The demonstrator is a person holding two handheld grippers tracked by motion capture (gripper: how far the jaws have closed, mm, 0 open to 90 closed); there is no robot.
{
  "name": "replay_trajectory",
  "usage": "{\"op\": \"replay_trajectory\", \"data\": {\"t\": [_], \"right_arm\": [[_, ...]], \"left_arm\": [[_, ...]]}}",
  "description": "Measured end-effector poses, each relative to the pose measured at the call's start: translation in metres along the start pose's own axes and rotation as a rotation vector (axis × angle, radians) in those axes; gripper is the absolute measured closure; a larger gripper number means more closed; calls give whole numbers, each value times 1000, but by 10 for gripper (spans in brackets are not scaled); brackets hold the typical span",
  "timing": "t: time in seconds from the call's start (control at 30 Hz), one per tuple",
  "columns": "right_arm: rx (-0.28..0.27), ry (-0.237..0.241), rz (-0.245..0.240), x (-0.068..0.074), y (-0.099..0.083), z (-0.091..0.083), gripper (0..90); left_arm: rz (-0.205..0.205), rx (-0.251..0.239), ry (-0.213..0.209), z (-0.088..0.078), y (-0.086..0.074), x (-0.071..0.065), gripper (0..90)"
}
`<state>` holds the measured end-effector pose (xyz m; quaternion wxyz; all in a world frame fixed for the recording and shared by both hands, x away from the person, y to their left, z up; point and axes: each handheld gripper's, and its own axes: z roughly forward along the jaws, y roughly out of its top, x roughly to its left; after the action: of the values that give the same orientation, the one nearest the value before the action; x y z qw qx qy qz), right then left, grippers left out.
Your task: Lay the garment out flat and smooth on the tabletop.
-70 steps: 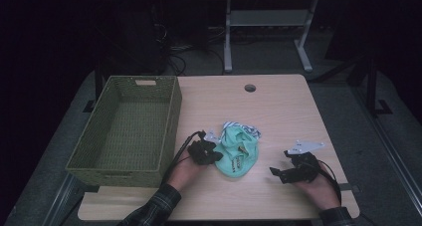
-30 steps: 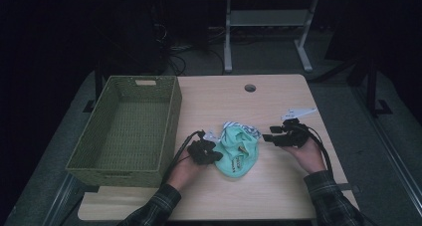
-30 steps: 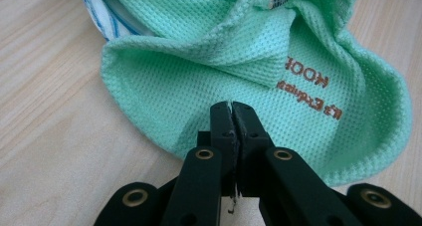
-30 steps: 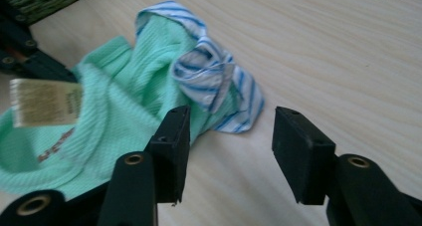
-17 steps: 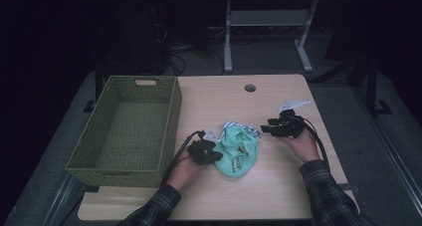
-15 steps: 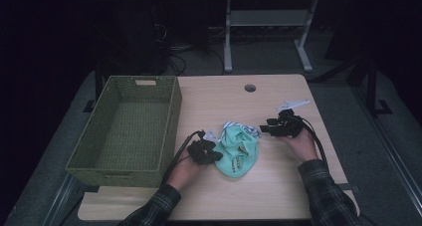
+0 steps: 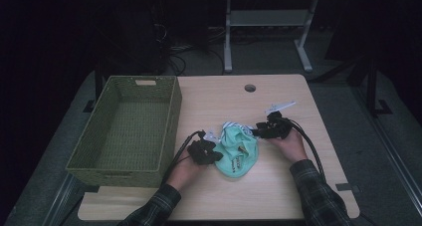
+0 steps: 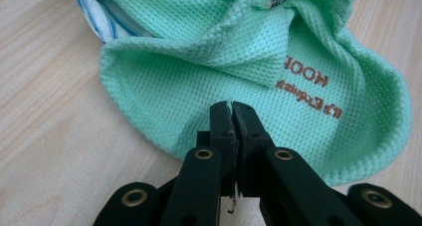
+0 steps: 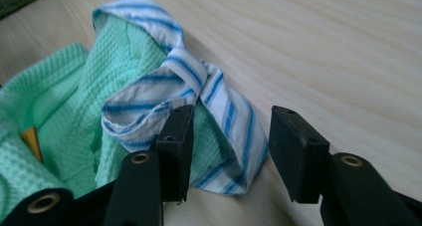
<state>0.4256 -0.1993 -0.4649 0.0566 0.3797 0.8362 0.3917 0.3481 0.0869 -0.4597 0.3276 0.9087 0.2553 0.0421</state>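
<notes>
— Two grippers were on the table; where did you have them?
— Your left gripper sat at about 8 o'clock of the green cloth, and your right gripper at about 2 o'clock of it, each in one of your hands.

— How did your left one stand?
— In the left gripper view its jaws were pressed together, tips right at the near edge of the mint waffle-weave cloth. A sliver of fabric seemed pinched between them, so you had the hem in a tight nip.

— And your right?
— Your right gripper was spread wide. One jaw lay against the blue-striped white trim of the cloth, the other stood clear over bare wood, and the looped end of the trim lay in the gap. It gripped nothing.

— Where was the cloth itself?
— You had it bunched in a heap on the wooden table, near the middle, toward the front edge. Brown printed lettering showed on it. The woven basket stood at 9 o'clock of the heap, just beside your left hand, and it looked empty.
</notes>
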Motion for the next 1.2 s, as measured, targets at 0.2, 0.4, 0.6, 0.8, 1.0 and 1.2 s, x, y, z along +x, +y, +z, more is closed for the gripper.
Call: {"op": "replay_trajectory", "data": {"t": [0.2, 0.4, 0.6, 0.8, 1.0, 1.2], "right_arm": [[-7, 7, -19, 1, -7, 3, 579], [-12, 1, -35, 3, -12, 3, 677], [-5, 1, -63, 7, -12, 4, 803], [-5, 8, -80, 8, -12, 3, 869], [-6, 6, -69, 7, -12, -2, 874], [-26, -21, -55, 5, -9, -14, 876]], "left_arm": [[-4, -10, 4, 1, 0, -1, 874], [10, 4, 8, 0, 0, -1, 875], [11, 4, 10, 0, 0, -1, 875], [11, 5, 11, 0, 1, -2, 876], [18, 6, 17, 0, 1, -3, 876], [19, 11, 18, 0, 1, -3, 879]]}}
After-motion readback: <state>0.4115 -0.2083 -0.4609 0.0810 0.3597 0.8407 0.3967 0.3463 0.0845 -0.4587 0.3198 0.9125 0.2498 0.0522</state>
